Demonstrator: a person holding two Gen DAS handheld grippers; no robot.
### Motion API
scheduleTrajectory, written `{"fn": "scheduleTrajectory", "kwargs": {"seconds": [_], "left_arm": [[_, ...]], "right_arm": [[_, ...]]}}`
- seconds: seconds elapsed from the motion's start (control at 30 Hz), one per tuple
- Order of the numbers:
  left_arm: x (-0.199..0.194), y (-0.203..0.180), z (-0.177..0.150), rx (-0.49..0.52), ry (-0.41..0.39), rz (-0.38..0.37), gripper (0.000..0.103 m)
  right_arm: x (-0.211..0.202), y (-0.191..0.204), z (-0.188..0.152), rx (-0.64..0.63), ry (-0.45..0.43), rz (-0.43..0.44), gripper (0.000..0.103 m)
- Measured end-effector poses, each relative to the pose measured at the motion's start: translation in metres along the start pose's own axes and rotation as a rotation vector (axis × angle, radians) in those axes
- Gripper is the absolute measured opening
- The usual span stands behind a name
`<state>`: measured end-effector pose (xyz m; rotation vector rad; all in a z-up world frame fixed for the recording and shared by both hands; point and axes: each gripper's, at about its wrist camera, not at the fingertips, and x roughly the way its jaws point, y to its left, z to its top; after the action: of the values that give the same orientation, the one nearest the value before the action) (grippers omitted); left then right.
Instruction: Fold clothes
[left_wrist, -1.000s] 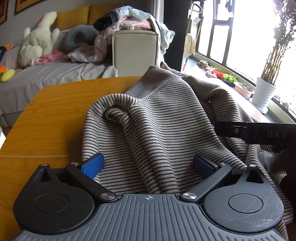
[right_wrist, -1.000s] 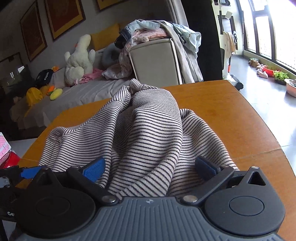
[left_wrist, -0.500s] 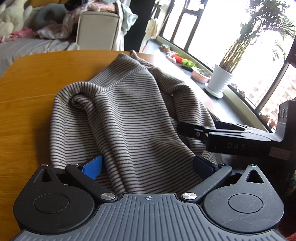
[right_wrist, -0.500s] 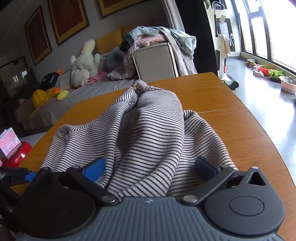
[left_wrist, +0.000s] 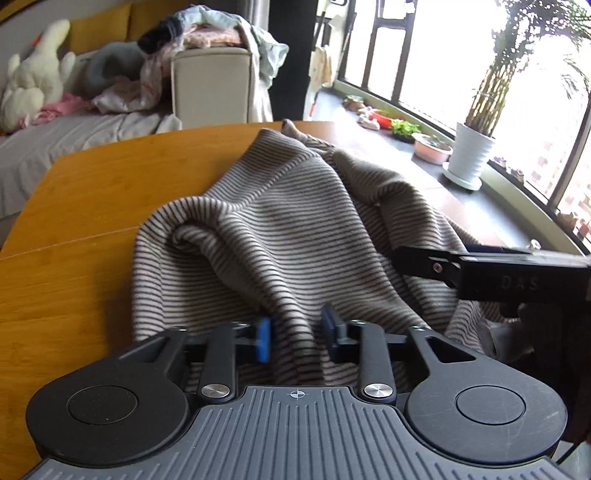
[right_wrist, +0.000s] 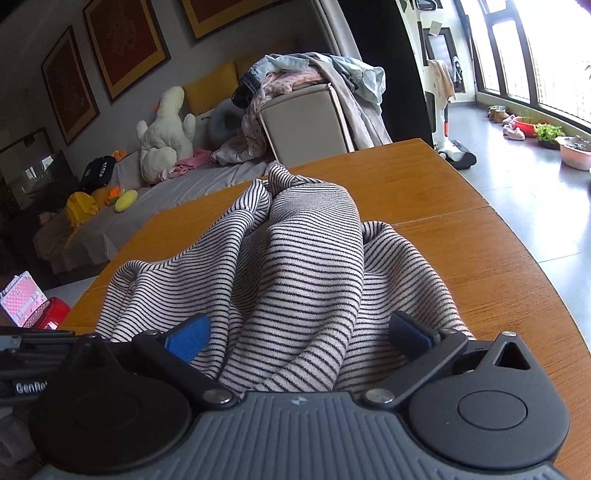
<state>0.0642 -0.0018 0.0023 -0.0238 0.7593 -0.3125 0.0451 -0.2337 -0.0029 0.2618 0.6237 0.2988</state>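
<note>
Left wrist view: left claw (left_wrist: 295, 332) just clenched on a fold of striped garment (left_wrist: 280, 236), crumpled on wooden desk (left_wrist: 81, 221). Right claw (right_wrist: 299, 336) spread wide around garment's near edge, ungripped.

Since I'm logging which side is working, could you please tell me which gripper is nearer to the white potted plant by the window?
Right. The right gripper reaches across the striped garment on the side of the potted plant; the left gripper is farther from it, shut on a garment fold.

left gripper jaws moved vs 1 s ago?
Yes. The left gripper has just been closing: its blue pads, earlier spread wide, now pinch a fold of the grey striped knit garment on the wooden table.
</note>
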Motion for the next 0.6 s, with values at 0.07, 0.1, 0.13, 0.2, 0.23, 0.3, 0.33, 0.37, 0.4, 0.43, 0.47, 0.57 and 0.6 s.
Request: {"fn": "scheduleTrajectory", "kwargs": {"seconds": [0.07, 0.1, 0.13, 0.2, 0.23, 0.3, 0.33, 0.37, 0.4, 0.43, 0.47, 0.57, 0.6], "left_arm": [[-0.007, 0.018, 0.017, -0.056, -0.024, -0.014, 0.013], [-0.012, 0.027, 0.025, -0.067, -0.058, 0.011, 0.013], [-0.018, 0.037, 0.035, -0.08, -0.1, 0.046, 0.012], [-0.026, 0.061, 0.053, -0.113, -0.167, 0.142, 0.012], [-0.028, 0.074, 0.062, -0.137, -0.189, 0.191, 0.012], [-0.025, 0.104, 0.073, -0.212, -0.179, 0.238, 0.013], [-0.02, 0.119, 0.077, -0.254, -0.156, 0.233, 0.015], [-0.016, 0.133, 0.079, -0.296, -0.133, 0.231, 0.019], [-0.014, 0.144, 0.079, -0.328, -0.116, 0.234, 0.018], [-0.013, 0.152, 0.078, -0.344, -0.105, 0.241, 0.021], [-0.013, 0.161, 0.077, -0.359, -0.095, 0.248, 0.031], [-0.024, 0.174, 0.071, -0.393, -0.101, 0.217, 0.062], [-0.029, 0.172, 0.069, -0.38, -0.112, 0.207, 0.065]], "right_arm": [[0.0, -0.001, 0.0, 0.006, -0.003, 0.003, 0.103], [0.0, -0.001, 0.0, 0.006, -0.002, 0.001, 0.103], [0.0, 0.0, 0.001, 0.005, 0.003, -0.002, 0.103], [0.002, 0.001, 0.005, 0.004, 0.023, -0.009, 0.103], [0.004, 0.002, 0.007, 0.0, 0.041, -0.013, 0.103], [0.008, 0.006, 0.015, -0.021, 0.092, -0.024, 0.103], [0.011, 0.008, 0.018, -0.04, 0.123, -0.029, 0.103], [0.014, 0.011, 0.021, -0.067, 0.16, -0.034, 0.103], [0.016, 0.013, 0.024, -0.1, 0.198, -0.037, 0.103], [0.019, 0.017, 0.026, -0.144, 0.233, -0.037, 0.103], [0.021, 0.02, 0.026, -0.191, 0.257, -0.038, 0.103], [0.023, 0.031, 0.02, -0.308, 0.281, -0.054, 0.103], [0.022, 0.035, 0.016, -0.334, 0.27, -0.063, 0.103]]}}
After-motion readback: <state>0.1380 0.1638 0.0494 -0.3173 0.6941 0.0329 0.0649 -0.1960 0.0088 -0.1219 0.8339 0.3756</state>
